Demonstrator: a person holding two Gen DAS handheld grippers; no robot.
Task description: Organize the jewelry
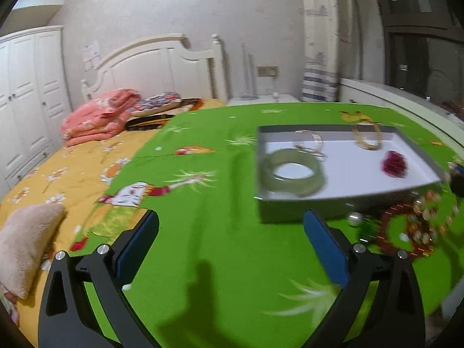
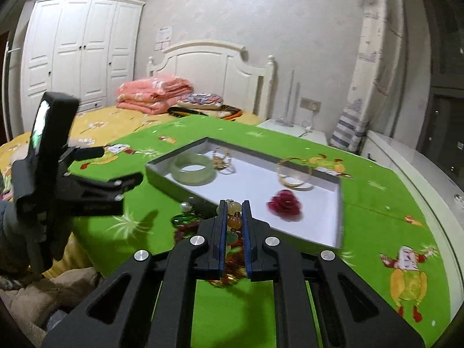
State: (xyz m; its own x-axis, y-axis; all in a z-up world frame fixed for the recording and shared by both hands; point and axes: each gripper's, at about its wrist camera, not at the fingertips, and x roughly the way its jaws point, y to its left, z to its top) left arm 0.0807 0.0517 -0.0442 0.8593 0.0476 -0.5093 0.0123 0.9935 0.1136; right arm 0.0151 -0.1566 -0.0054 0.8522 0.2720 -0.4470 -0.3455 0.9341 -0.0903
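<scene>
A grey-walled white tray (image 1: pixel 290 208) (image 2: pixel 338 211) lies on the green cloth. Inside it are a pale jade bangle (image 1: pixel 307 190) (image 2: pixel 177 170), a thin rose-gold bangle (image 1: pixel 317 142) (image 2: pixel 223 156), a gold bangle (image 1: pixel 366 144) (image 2: pixel 293 185) and a red flower piece (image 1: pixel 393 163) (image 2: pixel 285 204). My right gripper (image 2: pixel 234 204) is shut on a bracelet of cream and orange beads (image 2: pixel 235 221) (image 1: pixel 429 211), just before the tray's near wall. My left gripper (image 1: pixel 232 217) is open with nothing between its fingers, low over the cloth left of the tray.
A red bead bracelet (image 1: pixel 387 237), a pearl (image 1: pixel 355 219) (image 2: pixel 185 206) and a green glassy piece (image 2: pixel 179 220) lie by the tray's near corner. Folded pink bedding (image 1: pixel 98 119) and a beige towel (image 1: pixel 26 243) rest on the yellow bedspread to the left.
</scene>
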